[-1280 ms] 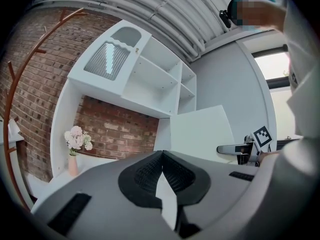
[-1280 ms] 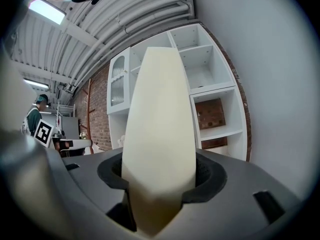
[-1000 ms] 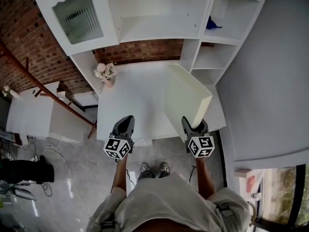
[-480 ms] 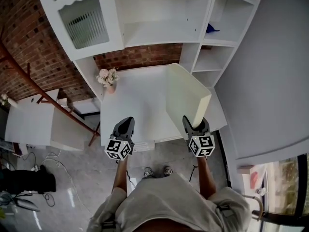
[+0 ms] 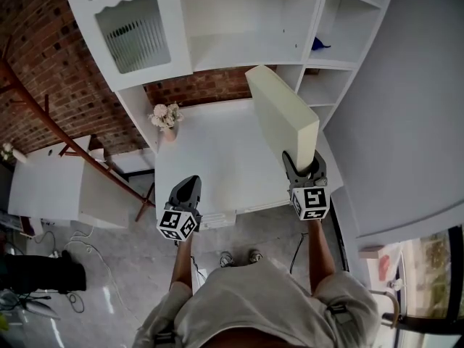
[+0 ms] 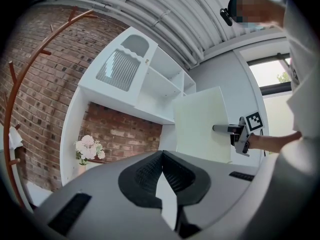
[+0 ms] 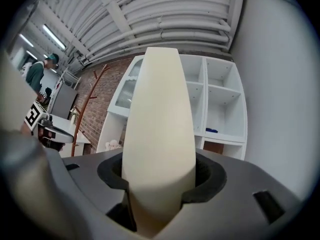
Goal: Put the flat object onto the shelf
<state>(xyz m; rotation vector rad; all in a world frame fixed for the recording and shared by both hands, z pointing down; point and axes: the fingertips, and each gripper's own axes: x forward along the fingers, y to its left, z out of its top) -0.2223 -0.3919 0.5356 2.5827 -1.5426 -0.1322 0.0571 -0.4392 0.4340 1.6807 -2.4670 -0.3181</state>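
Wall [image 5: 43,71]: brick, far left.
Shelf [image 5: 246,49]: white, far side, open bays; ribbed-glass door at left.
Table [image 5: 210,158]: white, below Shelf.
Board [image 5: 283,114]: cream slab, on edge, raised over Table's right part, far end near Shelf.
Right gripper [image 5: 303,167]: pinching Board's near end.
Left gripper [image 5: 188,187]: jaws pressed together, empty, at Table's near edge.
Flowers [image 5: 165,114]: Table's far left corner.

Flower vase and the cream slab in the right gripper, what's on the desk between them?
Nothing: in the head view, only bare white desk top stretches from the flower vase to the cream slab.
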